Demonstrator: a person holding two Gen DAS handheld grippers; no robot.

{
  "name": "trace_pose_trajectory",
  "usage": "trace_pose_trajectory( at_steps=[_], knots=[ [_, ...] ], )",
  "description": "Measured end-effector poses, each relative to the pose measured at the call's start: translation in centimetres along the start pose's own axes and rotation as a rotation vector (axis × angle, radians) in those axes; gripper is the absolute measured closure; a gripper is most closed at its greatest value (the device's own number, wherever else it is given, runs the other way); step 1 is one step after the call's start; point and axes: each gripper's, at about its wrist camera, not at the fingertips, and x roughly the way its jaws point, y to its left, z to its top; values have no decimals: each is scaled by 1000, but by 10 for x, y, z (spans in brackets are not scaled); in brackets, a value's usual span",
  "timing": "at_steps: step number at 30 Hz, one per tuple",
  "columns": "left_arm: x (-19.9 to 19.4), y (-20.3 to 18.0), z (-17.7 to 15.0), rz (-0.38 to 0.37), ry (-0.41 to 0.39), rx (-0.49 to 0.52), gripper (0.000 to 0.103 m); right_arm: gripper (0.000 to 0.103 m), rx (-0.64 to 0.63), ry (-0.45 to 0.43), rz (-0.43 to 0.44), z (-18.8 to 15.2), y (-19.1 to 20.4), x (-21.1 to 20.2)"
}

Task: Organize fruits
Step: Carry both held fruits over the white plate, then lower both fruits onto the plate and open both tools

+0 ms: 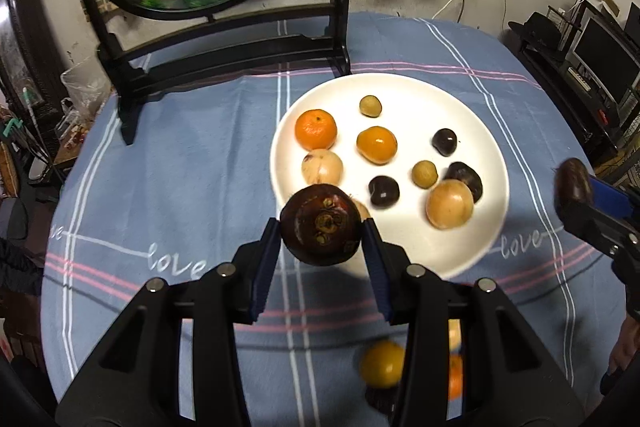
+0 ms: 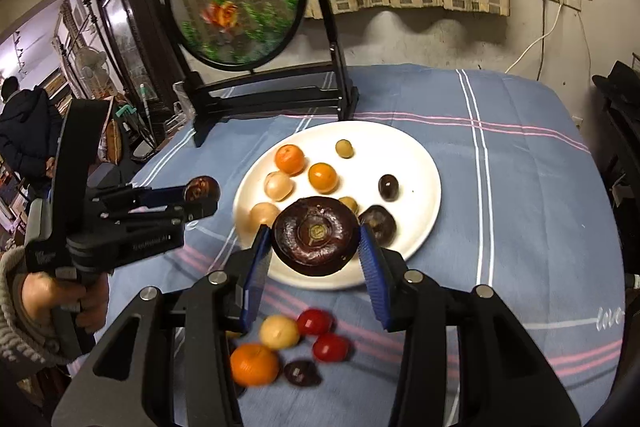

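Observation:
My left gripper [image 1: 322, 227] is shut on a dark brown round fruit [image 1: 320, 215], held just over the near left rim of the white plate [image 1: 472, 115]. My right gripper [image 2: 315, 233] is shut on a flat dark purple fruit [image 2: 316, 247] above the plate's [image 2: 416, 163] near edge. Each view also shows the other gripper from the side: the right one [image 1: 574, 191] at the far right and the left one [image 2: 202, 197] at the left, each with its dark fruit. Oranges, tan fruits, small olive ones and dark chestnut-like ones lie spread on the plate.
Loose fruits lie on the blue checked cloth near me: an orange [image 2: 254, 365], a tan one [image 2: 279, 331], two red ones [image 2: 316, 321] and a dark one [image 2: 302, 373]. A round fish screen on a black stand [image 1: 224, 43] is behind the plate. A person [image 2: 24, 123] stands far left.

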Motion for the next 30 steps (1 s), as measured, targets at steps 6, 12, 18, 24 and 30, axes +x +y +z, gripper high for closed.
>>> trace_pose_trajectory(
  at_steps=[6, 12, 18, 24, 30],
  knots=[
    [39, -5, 12, -16, 35, -1, 61, 59, -7, 38, -14, 14, -12, 47],
    [63, -6, 13, -32, 71, -15, 58, 56, -54, 86, -58, 17, -14, 84],
    [65, -5, 9, -20, 73, -24, 44, 40, -78, 40, -94, 16, -11, 77],
    [41, 7, -11, -11, 82, -41, 42, 40, -45, 30, -98, -1, -12, 41],
    [17, 21, -54, -11, 124, -65, 42, 40, 10, 65, -102, -42, -10, 6]
  ],
)
